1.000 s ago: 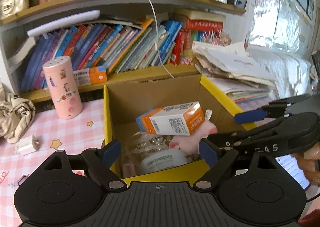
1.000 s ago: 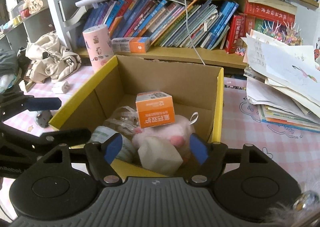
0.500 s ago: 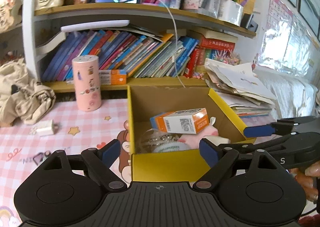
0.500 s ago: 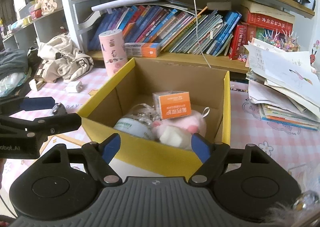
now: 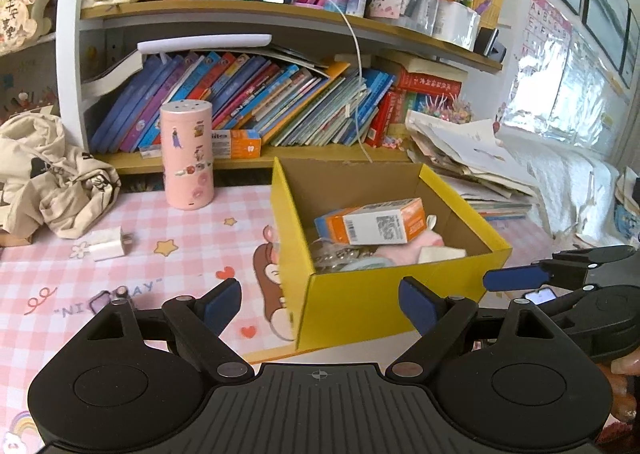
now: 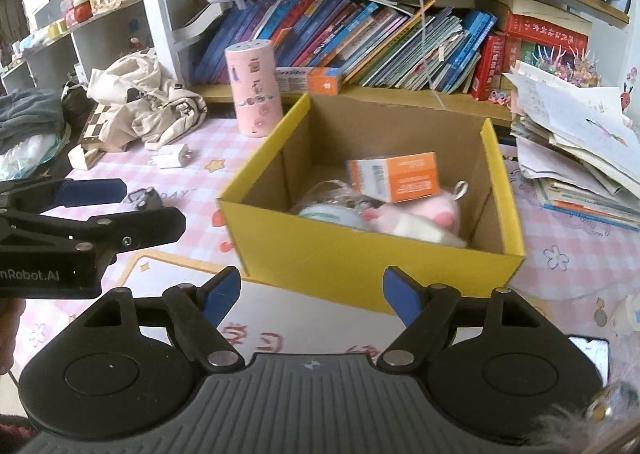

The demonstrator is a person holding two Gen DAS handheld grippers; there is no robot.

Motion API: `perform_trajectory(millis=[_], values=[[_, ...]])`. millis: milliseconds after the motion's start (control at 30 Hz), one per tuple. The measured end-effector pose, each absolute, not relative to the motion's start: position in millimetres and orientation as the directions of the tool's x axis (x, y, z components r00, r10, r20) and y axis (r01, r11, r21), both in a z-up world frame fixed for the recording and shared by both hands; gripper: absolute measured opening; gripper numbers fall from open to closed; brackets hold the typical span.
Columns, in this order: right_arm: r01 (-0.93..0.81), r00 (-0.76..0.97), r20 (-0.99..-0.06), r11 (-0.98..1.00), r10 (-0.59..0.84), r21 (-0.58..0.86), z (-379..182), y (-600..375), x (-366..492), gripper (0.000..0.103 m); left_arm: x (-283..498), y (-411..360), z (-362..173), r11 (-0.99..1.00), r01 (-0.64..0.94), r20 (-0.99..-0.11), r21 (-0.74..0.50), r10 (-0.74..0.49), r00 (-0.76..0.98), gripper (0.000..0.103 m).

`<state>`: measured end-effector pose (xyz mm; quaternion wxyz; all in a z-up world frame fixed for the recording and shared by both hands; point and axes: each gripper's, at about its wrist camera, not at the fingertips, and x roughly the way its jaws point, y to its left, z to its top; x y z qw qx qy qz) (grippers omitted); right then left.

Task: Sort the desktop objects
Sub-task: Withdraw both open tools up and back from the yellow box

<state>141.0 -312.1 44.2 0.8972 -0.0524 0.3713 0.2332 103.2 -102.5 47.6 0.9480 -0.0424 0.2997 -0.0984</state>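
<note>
Both tongs agape, empty, level, seemingly short of yellow box

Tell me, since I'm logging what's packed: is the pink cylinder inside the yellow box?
No. The pink cylinder stands upright on the tablecloth, outside and left of the yellow box.

Yellow box holds orange carton atop pink plush.
</note>
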Motion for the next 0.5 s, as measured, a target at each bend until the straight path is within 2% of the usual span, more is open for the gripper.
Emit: perform_trajectory(millis=[500], values=[[-0.444, 0.593, -0.727, 0.894, 0.346, 0.064, 33, -230, 120, 0.079, 89, -28, 42, 0.978, 0.167, -0.608, -0.123, -0.207, 0.766, 0.088]])
